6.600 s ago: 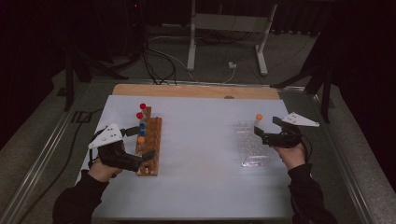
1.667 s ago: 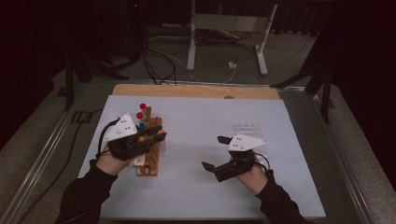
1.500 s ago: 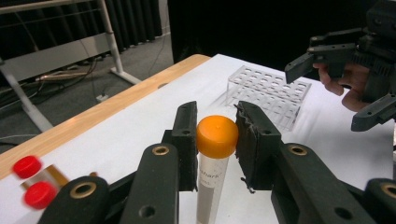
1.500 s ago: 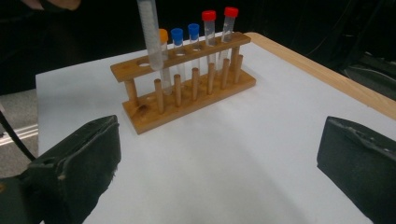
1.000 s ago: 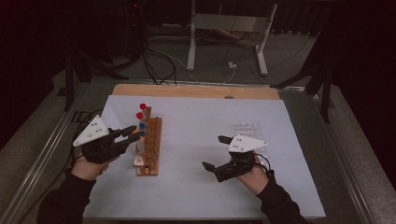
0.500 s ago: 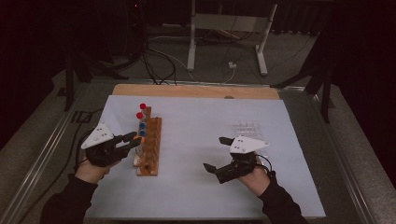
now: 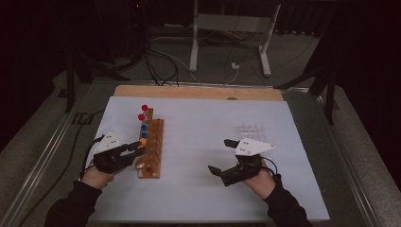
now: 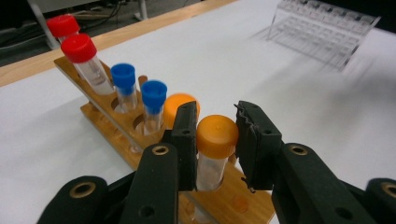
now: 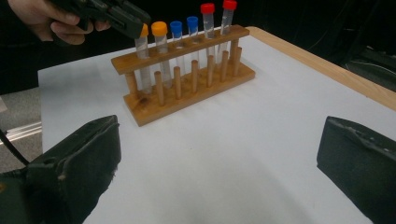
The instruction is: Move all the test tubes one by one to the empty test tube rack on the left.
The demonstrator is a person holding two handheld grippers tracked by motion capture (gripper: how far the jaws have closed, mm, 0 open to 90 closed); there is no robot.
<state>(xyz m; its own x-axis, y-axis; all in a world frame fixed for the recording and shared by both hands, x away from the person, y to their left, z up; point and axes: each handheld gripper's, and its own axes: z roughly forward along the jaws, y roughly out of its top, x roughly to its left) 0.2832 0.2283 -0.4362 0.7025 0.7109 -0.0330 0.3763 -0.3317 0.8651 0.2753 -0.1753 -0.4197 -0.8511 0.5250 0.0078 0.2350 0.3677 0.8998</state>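
The left tool (image 8: 215,140) pinches an orange-capped tube (image 8: 215,140) seated in the wooden rack (image 7: 152,149), at centre frame. The right tool (image 7: 227,158) waits wide open and empty on the worktop (image 7: 203,127), probably to keep clear.

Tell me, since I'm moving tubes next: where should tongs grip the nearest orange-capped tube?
Grip the near orange-capped clear plastic tube at its cap, from the rack's open end. It stands upright in the wooden test-tube rack; only the top clears the rail.

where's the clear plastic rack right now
In the high view the clear plastic rack lies on the white table, right of centre, just beyond the right gripper and far across from the wooden tube rack.
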